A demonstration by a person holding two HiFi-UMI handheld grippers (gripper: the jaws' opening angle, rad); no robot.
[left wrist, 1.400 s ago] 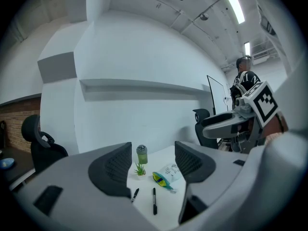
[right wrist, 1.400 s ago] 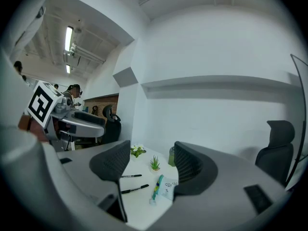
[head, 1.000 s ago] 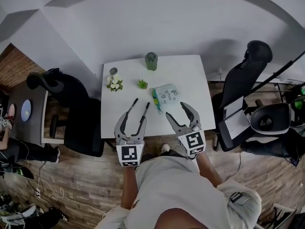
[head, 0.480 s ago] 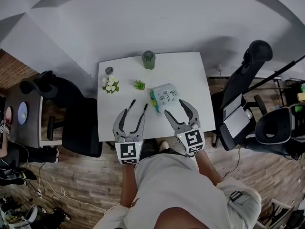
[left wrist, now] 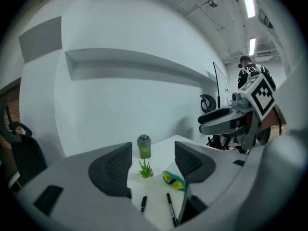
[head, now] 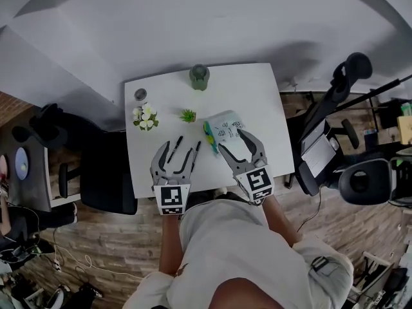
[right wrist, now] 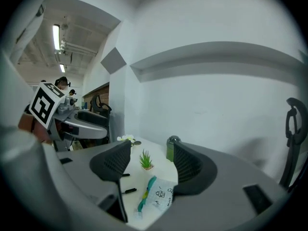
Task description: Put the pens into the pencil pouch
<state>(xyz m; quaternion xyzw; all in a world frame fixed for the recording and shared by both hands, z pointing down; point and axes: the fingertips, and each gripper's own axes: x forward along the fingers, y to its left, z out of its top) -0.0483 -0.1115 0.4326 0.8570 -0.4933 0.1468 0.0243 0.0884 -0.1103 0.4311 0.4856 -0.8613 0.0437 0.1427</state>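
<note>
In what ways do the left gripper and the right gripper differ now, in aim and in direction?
The left gripper faces the two black pens, whereas the right gripper faces the pencil pouch. The left gripper points almost straight across the table; the right gripper is turned toward the person's left. Both are open, with nothing between their jaws.

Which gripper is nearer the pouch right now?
Right. The right gripper, jaws open, overlaps the pouch's near edge in the head view; the left gripper, also open, hovers over the pens, off to the pouch's left.
</note>
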